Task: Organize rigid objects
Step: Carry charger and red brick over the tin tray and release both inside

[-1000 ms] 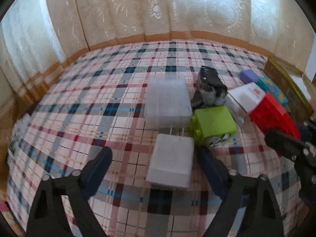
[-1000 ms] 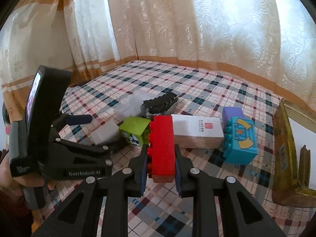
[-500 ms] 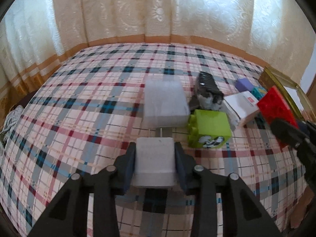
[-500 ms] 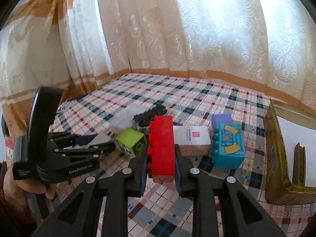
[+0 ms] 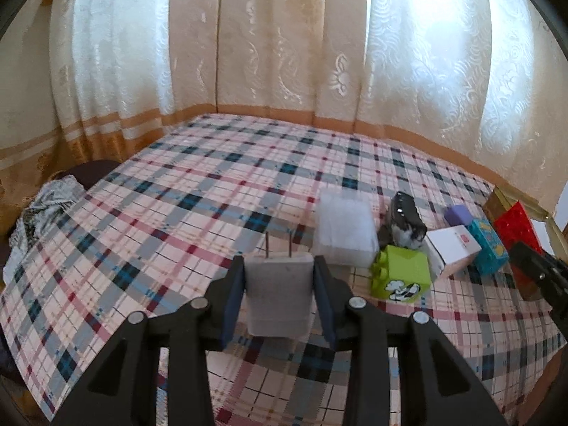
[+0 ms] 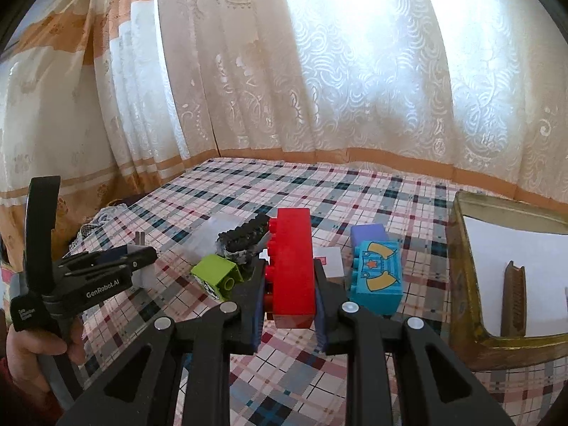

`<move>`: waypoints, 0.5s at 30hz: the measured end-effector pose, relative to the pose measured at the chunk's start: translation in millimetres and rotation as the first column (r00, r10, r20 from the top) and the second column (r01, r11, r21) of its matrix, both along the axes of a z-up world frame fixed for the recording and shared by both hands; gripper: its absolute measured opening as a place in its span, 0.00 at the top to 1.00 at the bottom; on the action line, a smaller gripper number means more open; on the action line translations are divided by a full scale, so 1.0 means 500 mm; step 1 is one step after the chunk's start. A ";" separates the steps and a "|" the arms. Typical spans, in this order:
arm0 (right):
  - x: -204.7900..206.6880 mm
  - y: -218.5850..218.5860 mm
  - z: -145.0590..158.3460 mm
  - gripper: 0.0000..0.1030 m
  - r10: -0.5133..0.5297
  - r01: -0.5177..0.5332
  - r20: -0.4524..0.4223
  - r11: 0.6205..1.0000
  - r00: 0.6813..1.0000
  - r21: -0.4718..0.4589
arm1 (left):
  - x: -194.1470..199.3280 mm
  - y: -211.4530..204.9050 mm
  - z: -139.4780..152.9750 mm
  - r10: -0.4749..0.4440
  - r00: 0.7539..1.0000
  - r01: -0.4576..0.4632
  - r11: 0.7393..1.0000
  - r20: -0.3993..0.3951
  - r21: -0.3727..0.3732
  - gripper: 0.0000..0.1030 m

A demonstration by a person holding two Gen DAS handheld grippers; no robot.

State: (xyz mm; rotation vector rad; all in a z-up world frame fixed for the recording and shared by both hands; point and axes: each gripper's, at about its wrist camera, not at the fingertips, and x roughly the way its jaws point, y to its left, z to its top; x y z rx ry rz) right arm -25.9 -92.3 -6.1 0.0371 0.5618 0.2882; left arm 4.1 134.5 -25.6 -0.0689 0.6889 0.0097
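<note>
**Inspector:** Step in hand?

**Assistant:** Both items are gripped and carried clear of the plaid worktop (image 5: 198, 213); in my judgement this is the transport stage, with placement not yet done. Starting at the left: the left gripper (image 5: 280, 294) has its jaws closed on the flat sides of a white plug adapter (image 5: 278, 298), two metal prongs pointing away from the camera.

**Inspector:** Condition of the adapter?

**Assistant:** A plain matte block with rounded edges, seated squarely between the pads.

**Inspector:** Middle of the worktop?

**Assistant:** A loose cluster: frosted plastic box (image 5: 346, 234), green brick (image 5: 403, 277), a dark object behind it that I cannot identify with confidence, then a white carton (image 5: 452, 248), a purple block (image 6: 367, 232) and a teal brick (image 6: 378, 277).

**Inspector:** And the right side?

**Assistant:** The right gripper (image 6: 289, 291) is clamped tight on a long red brick (image 6: 291, 266), studs facing left, held lengthwise. Further right stands a gold-edged box (image 6: 461, 266) with a white floor.

**Inspector:** Next move?

**Assistant:** Probably carrying each item over the gold rim, lowering it inside and only then releasing, taking care that the two grippers do not cross.
</note>
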 end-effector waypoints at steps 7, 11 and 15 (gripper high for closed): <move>-0.015 -0.016 0.008 0.76 -0.029 0.030 0.040 0.999 0.999 -0.021 | -0.014 -0.024 0.011 0.006 0.999 -0.008 0.999 0.047 0.047 0.64; -0.022 -0.025 0.015 0.76 -0.046 0.049 0.068 0.998 0.997 -0.043 | -0.018 -0.046 0.016 0.018 0.997 -0.022 0.998 0.070 0.057 0.64; -0.029 -0.041 0.020 0.76 -0.061 0.066 0.085 0.997 0.994 -0.051 | -0.023 -0.078 0.023 0.004 0.995 -0.013 0.997 0.102 0.082 0.64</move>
